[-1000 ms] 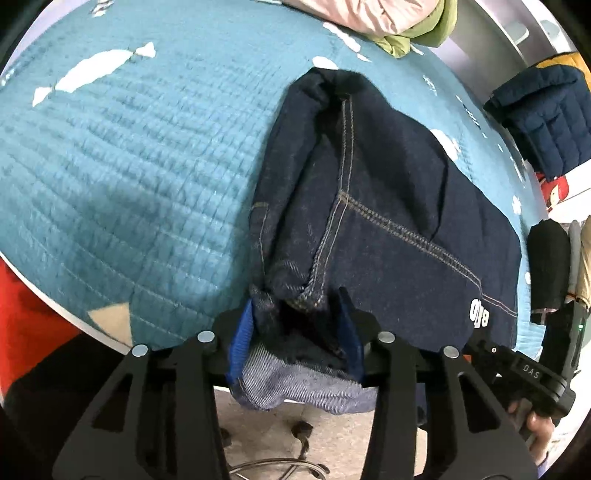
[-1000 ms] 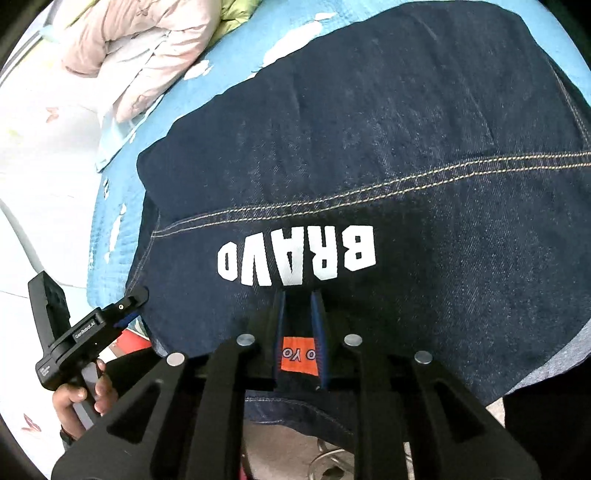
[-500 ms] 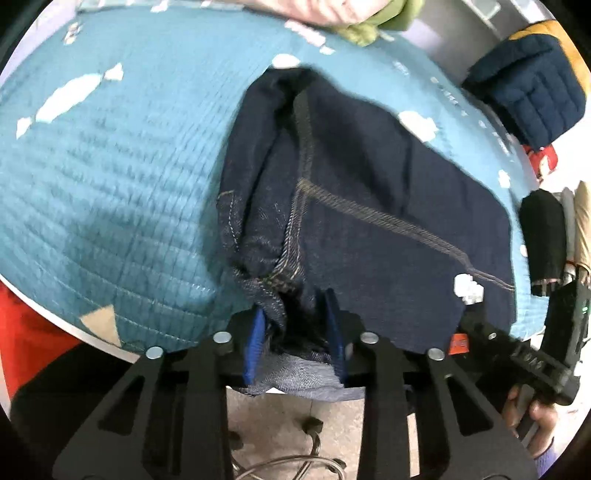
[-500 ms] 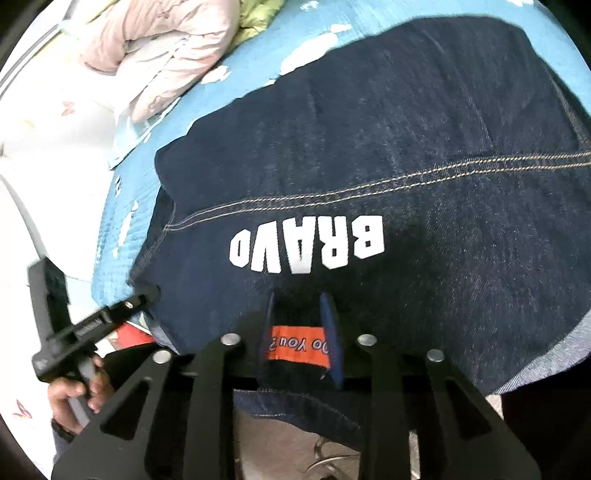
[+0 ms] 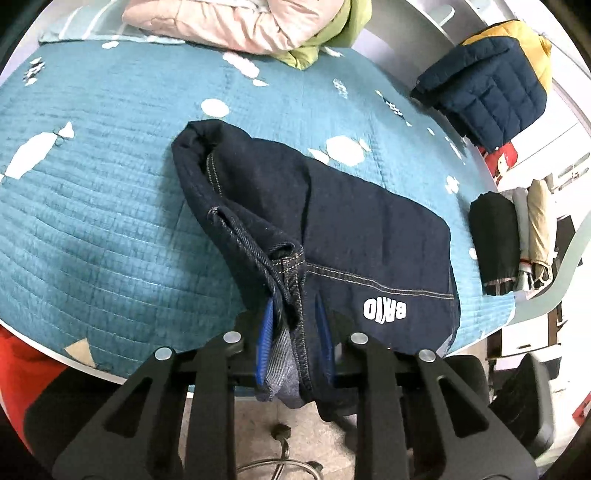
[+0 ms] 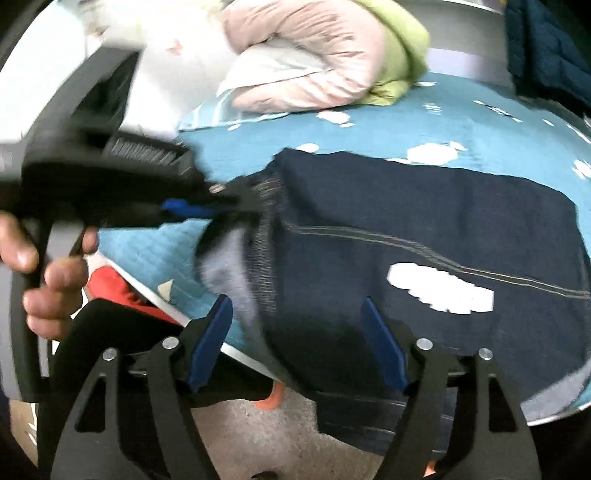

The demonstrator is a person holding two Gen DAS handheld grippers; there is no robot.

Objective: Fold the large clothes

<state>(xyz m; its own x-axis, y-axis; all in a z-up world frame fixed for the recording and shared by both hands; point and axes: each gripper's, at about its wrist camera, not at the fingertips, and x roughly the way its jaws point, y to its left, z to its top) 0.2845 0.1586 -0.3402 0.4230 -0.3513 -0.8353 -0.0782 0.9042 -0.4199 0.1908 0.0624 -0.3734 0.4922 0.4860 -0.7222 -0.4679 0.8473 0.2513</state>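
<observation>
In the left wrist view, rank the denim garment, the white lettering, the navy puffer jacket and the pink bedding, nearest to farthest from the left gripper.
1. Denim garment: between the left gripper's closing jaws.
2. White lettering: just right.
3 and 4. Navy puffer jacket, far right, and pink bedding, far top: too close to call.

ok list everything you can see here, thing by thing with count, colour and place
dark denim garment with white lettering: one, navy, folded near the quilt's front edge
quilted bedspread: one, teal with white patches, under the garment
puffy jacket: one, pale pink with green lining, far edge
padded jacket: one, navy and yellow, folded far right
rolled clothes: several, black, grey, beige, right edge
red fabric: one, lower left, beyond the quilt's edge
left gripper: black, blue pads, closing on the denim edge
right gripper: black, blue pads, opening, denim between them untouched
hand: one, holding the left gripper's handle
</observation>
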